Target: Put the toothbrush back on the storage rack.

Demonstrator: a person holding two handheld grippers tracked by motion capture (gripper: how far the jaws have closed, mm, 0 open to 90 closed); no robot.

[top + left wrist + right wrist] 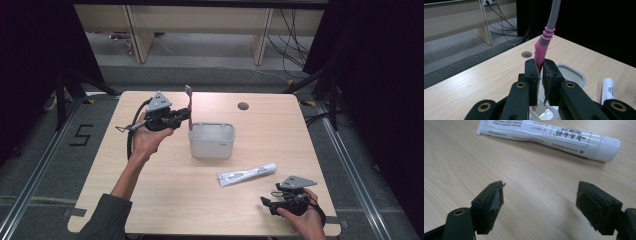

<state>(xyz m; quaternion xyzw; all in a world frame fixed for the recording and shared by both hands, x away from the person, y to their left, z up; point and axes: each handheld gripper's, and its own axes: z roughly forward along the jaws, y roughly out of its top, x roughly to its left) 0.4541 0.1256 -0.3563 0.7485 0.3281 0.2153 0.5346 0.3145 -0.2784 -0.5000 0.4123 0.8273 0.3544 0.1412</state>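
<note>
L gripper point(186, 116) fingers point(532, 75) are clenching on pink/grey toothbrush point(541, 48), holding it upright just above rim of white container point(211, 140) mid-worktop point(150, 200). R gripper point(540, 205) is resting near worktop's front edge w/ fingers spread wide, nothing between them; toothpaste tube point(549, 137) is lying flat just ahead.

Light wooden table point(150, 180) with rounded corners and a small round hole point(243, 106) near the far edge, a grey tub point(211, 140) standing in the middle, a white tube point(247, 174) lying flat near it
</note>
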